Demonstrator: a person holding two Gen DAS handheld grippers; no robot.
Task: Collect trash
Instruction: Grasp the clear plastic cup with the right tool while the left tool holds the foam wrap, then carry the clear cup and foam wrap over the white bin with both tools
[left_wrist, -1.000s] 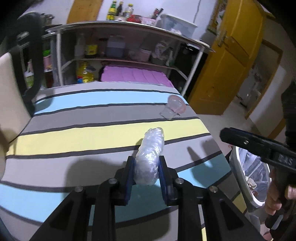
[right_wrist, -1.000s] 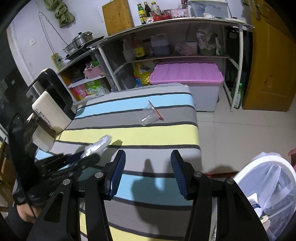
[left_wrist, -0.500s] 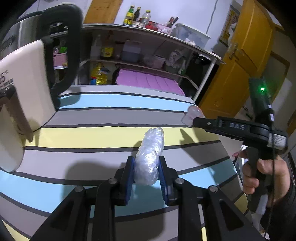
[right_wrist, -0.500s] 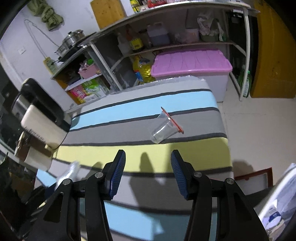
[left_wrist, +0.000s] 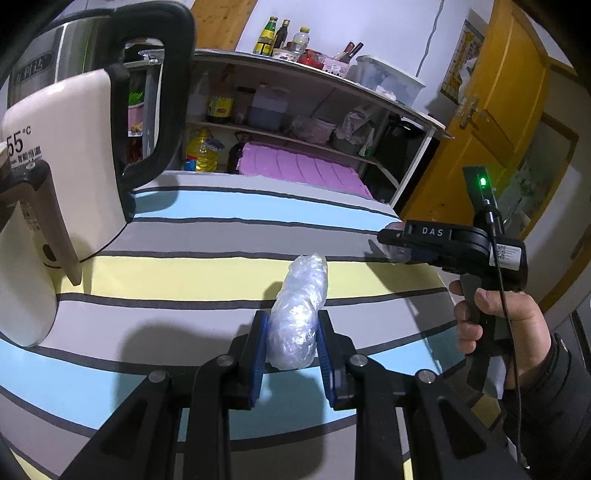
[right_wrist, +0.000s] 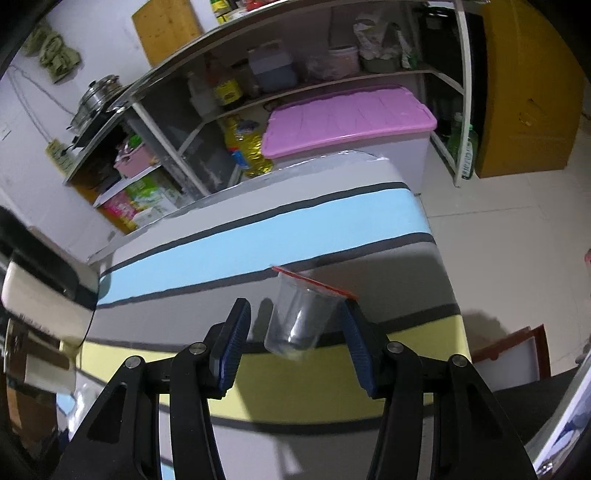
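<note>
Table: your striped tablecloth (right_wrist: 258, 229) fills the middle of both views, running from lower left up toward the shelving at the top of the frame.
Kettle: the cream kettle (left_wrist: 62, 155) looms in the upper left of the left wrist view, well apart from either piece of trash.
Left gripper: your left gripper (left_wrist: 291, 347) is clenched on the crumpled plastic wrap (left_wrist: 299, 314), bottom centre of its view; the wad's long axis runs straight out along the fingers, poking past the tips toward the yellow stripe.
Right gripper: your right gripper (right_wrist: 293, 328) is spread wide, blue pads either side of the clear plastic cup (right_wrist: 301, 314), lower middle of its frame.
Cup lie: it's on its side on the cloth, red-edged rim up and to the right, base down toward the camera, so its long axis points roughly along your fingers, skewed a little right.
The gap: the rim looks to be touching or just beside the right pad; the left pad stands clear of the cup wall.
Nearer hand: the right one, plainly; the left is already loaded.
Call: I'd judge closing now squeezes across the cup wall, though the offset may nudge it leftward first.
</note>
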